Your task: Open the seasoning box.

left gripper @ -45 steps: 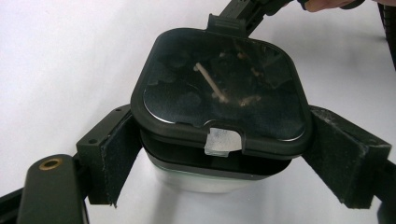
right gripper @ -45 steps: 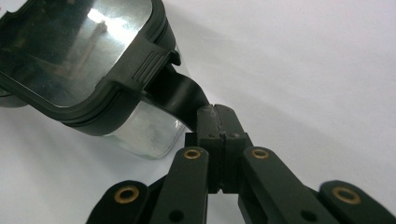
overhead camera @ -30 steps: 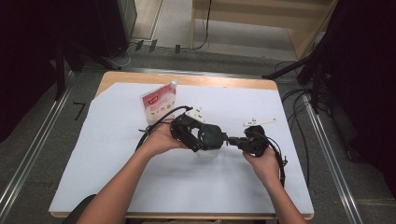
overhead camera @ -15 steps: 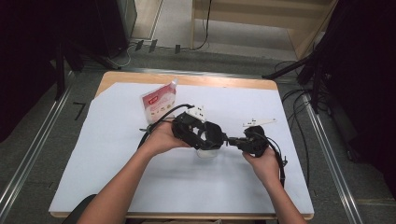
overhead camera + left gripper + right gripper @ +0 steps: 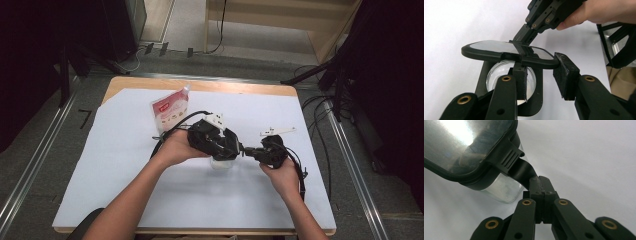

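at the left of the high view, on the white sheet (image 5: 125, 165) that covers the table, a red and white pouch (image 5: 169, 111) lies near the far edge, well apart from the work in the middle. just right of it the left gripper (image 5: 227, 150) comes in over a small clear glass container (image 5: 221, 163) that stands on the sheet near the table's centre. in the left gripper view the left gripper (image 5: 540, 77) has its jaws on either side of the front edge of the container's lid (image 5: 499, 48), a dark-rimmed lid with a clear panel, lifted and tilted above the round glass container (image 5: 510, 81). the jaws have just been closing; the left pad stands under the lid's rim at a clasp, the right pad just beside the lid's corner, and whether they already press on it i cannot tell. further right, the right gripper (image 5: 250, 150) meets the container from the other side. in the right gripper view the right gripper (image 5: 541, 186) has its pads pressed tight together on a black clasp tab (image 5: 522, 173) that hangs from the lid (image 5: 466, 147), with the glass container (image 5: 504, 188) below it. at the far right of the sheet a small white piece (image 5: 277, 131) lies by itself, near the right hand.
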`<state>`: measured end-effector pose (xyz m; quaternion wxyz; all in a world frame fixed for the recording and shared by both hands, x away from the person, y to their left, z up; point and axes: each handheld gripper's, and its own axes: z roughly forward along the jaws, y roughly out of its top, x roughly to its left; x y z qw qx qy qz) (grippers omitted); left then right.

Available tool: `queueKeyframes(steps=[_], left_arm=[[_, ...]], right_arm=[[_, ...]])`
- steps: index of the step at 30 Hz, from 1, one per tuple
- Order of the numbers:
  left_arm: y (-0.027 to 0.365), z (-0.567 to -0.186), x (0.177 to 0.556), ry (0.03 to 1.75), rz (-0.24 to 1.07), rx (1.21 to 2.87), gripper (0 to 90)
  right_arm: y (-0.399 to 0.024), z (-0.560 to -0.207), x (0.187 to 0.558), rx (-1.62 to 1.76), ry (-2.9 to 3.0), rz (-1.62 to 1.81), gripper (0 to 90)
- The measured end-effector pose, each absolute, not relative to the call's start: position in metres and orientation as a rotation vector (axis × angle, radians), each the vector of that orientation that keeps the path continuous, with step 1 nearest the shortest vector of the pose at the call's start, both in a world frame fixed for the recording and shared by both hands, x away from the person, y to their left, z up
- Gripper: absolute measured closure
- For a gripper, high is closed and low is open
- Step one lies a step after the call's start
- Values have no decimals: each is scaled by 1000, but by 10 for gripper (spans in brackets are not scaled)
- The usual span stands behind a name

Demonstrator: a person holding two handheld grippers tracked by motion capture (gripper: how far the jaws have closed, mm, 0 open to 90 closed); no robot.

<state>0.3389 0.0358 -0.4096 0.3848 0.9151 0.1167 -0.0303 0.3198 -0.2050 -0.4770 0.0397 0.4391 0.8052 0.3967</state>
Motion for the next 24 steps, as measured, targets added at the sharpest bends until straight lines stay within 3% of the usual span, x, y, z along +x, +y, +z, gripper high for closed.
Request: queueKeyframes(steps=[18, 24], left_arm=[[19, -401, 340, 287, -91, 2339, 688], [10, -400, 341, 262, -120, 2346, 763]], right_arm=[[-203, -477, 318, 1346, 2477, 1211, 900], [-203, -477, 318, 1341, 2473, 1220, 900]])
